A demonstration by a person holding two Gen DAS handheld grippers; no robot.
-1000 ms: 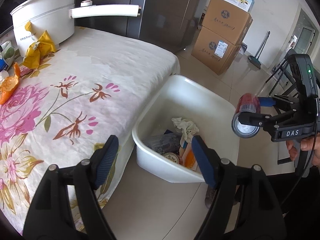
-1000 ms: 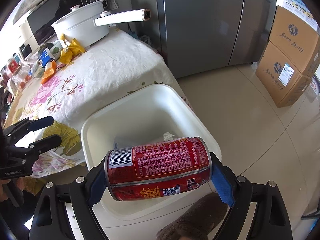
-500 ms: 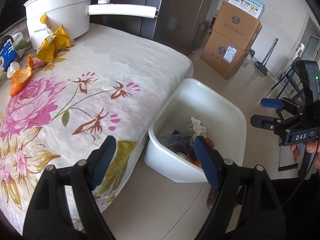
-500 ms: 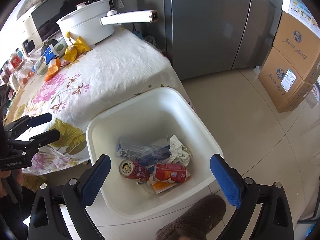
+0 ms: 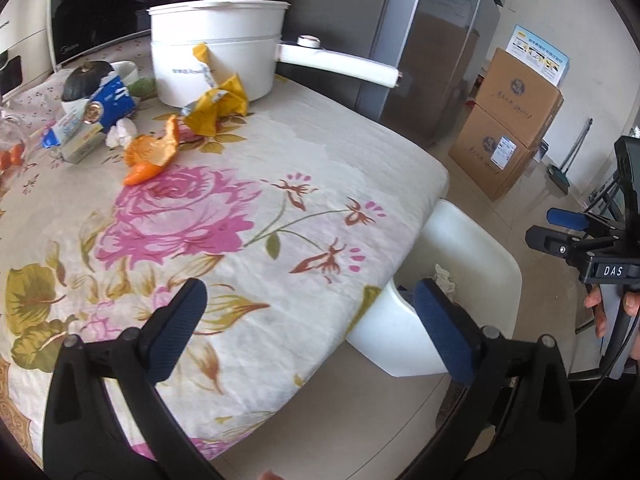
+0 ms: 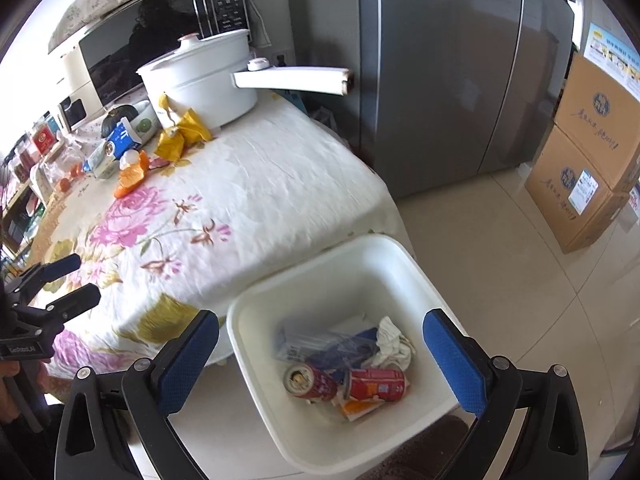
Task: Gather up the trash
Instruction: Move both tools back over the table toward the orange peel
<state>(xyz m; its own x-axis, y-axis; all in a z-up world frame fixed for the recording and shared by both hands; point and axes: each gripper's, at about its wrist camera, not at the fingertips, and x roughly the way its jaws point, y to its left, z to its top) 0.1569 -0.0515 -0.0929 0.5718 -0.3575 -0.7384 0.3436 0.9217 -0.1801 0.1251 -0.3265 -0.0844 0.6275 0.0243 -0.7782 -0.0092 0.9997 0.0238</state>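
Both grippers are spread wide with nothing between their pads; the right gripper (image 6: pixel 320 354) hovers over the white bin (image 6: pixel 416 264) on the floor, where two red cans (image 6: pixel 376 384) lie beside a crumpled tissue (image 6: pixel 394 342) and a plastic wrapper (image 6: pixel 316 346); the left gripper (image 5: pixel 308 324) hangs above the near edge of the floral tablecloth (image 5: pixel 224 216); at the table's far left lie orange peel (image 5: pixel 154 152), a yellow wrapper (image 5: pixel 216 106) and a blue carton (image 5: pixel 110 98), all near a white pot (image 5: pixel 216 52); a grey fridge (image 6: pixel 448 68) and cardboard boxes (image 6: pixel 588 152) stand beyond, on the right.
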